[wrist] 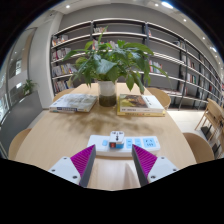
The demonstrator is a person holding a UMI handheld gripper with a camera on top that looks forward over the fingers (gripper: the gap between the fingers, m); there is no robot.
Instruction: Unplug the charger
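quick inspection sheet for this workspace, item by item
surface: light wooden table, round-edged.
job's things: white power strip just ahead of the fingers, with a small white charger plugged in on top.
clutter: potted plant at the table's middle; books at one side of it, a yellow-covered book at the other.
grippers: gripper open, fingers short of the strip, holding nothing.
cables: nothing seen.
surroundings: bookshelves behind; chairs around the table.
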